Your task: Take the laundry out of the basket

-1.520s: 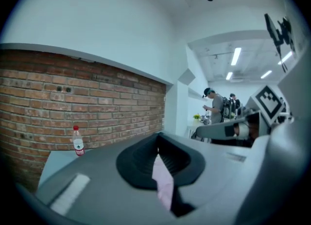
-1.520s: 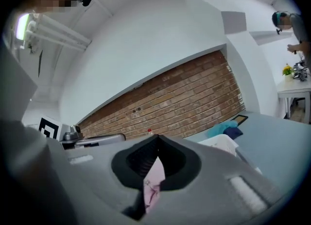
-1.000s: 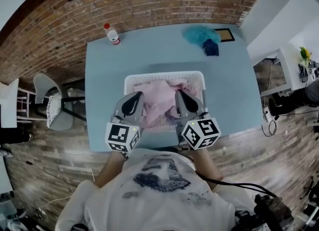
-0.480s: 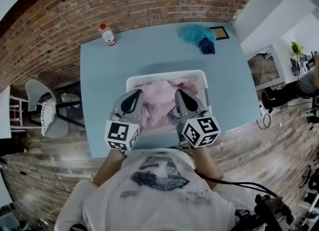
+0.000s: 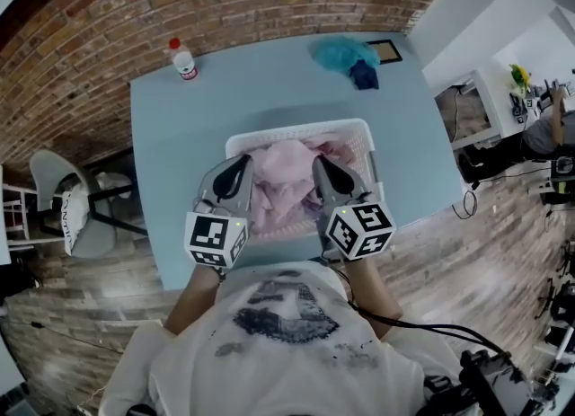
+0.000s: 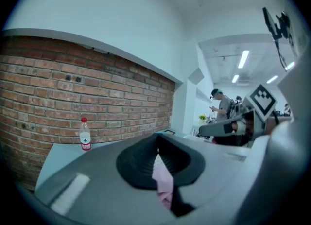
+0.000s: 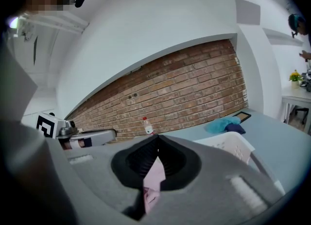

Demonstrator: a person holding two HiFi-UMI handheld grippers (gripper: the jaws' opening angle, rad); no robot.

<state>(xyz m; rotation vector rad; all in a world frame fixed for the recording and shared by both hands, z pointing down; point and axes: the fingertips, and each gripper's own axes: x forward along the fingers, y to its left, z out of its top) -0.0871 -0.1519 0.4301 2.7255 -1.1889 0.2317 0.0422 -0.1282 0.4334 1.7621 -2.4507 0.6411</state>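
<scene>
Left tongs (image 6: 156,144) clenched on pink laundry (image 5: 280,181), right tongs (image 7: 156,146) clenched on the same laundry, laundry heaped in white basket (image 5: 296,128) on blue tabletop (image 5: 171,145), bottle (image 5: 182,59) and teal cloth (image 5: 337,50) well beyond

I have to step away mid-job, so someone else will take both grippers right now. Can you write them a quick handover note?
Left claw: shut on a fold of the pink laundry.
Right claw: shut on pink laundry too, on the other side of the pile.
Things: the pink laundry lies in the white basket in the middle of the blue table. A teal cloth and a dark blue cloth lie at the table's far right.
Done: both claws have a grip.
Left: lift the pink laundry out onto the table, then check the basket for more.
</scene>
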